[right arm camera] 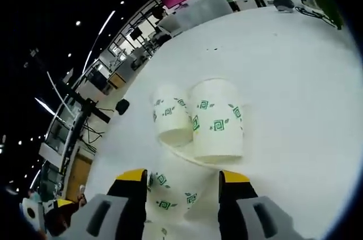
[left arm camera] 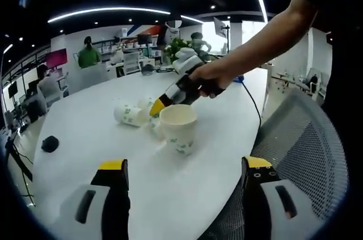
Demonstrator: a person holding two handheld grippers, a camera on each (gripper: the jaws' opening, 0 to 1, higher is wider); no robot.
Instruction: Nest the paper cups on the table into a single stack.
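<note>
We take the upright cup (left arm camera: 179,128) on the white worktop (left arm camera: 85,121) as our landmark. Two more cups lie on their sides just behind it, one (right arm camera: 172,114) touching the other (right arm camera: 217,120). The right gripper (right arm camera: 182,186) has its fingers (right arm camera: 134,179) set either side of the upright cup's wall; whether they already press it we cannot tell. The left gripper (left arm camera: 184,175) hangs well short of it, fingers wide and empty. We judge these paper cups light, thin-walled and easily crushed, so we would pinch gently near the stiffer rolled rim.
</note>
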